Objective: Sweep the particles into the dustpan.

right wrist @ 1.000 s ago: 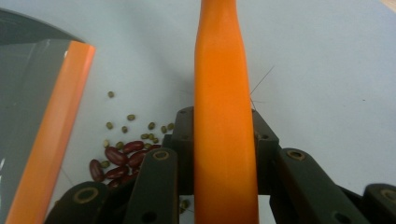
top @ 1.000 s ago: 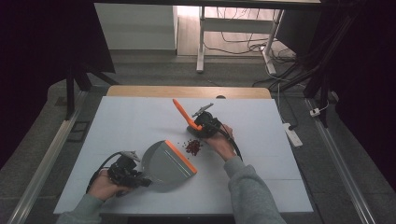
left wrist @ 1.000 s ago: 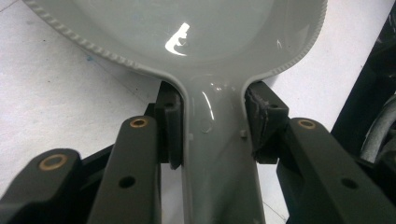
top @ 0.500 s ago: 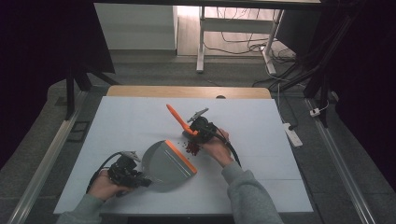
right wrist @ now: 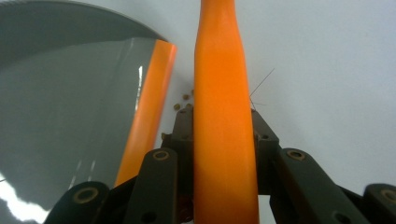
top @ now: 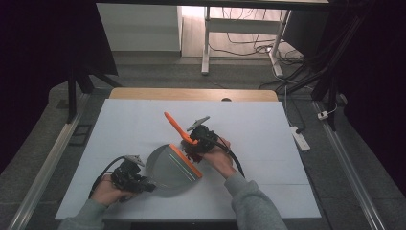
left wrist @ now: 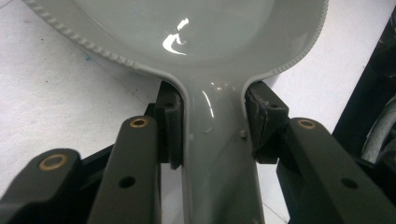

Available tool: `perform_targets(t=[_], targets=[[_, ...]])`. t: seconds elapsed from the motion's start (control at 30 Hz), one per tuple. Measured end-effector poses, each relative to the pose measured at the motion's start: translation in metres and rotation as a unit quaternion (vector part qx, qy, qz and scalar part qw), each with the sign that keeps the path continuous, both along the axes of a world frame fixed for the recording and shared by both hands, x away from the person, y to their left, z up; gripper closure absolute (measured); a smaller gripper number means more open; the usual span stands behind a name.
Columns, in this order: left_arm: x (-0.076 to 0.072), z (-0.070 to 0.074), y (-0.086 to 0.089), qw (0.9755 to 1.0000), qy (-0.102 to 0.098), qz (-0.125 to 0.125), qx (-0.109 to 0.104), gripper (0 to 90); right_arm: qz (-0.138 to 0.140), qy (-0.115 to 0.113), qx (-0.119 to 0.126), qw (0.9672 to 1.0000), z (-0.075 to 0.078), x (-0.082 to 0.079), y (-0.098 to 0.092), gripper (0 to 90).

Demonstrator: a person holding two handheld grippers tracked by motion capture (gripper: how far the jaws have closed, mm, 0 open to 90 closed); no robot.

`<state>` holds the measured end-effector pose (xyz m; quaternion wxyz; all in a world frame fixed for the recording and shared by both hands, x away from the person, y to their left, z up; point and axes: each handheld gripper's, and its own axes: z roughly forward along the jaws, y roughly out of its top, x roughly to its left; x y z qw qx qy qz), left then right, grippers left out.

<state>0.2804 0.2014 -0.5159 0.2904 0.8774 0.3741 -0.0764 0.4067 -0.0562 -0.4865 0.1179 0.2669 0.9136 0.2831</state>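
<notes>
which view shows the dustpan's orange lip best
The right gripper view: the dustpan's orange lip runs large and sharp beside the brush handle, with crumbs by it. The high view shows the lip whole but small. The left gripper view gives the grey handle, not the lip.

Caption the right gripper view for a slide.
Right gripper clamps an orange brush handle beside the grey dustpan and its orange lip.
</notes>
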Motion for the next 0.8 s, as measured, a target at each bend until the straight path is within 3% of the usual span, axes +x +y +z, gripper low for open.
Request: perform_targets(t=[0.57, 0.8], targets=[[0.0, 0.0, 0.0, 1.0, 0.0, 0.001, 0.0, 62.1, 0.02, 0.003, 0.019, 0.9996, -0.001, -0.023, 0.01, 70.6], [0.0, 0.0, 0.0, 1.0, 0.0, 0.001, 0.0, 62.1, 0.049, 0.033, 0.061, 0.9964, 0.003, -0.033, 0.016, 70.6]])
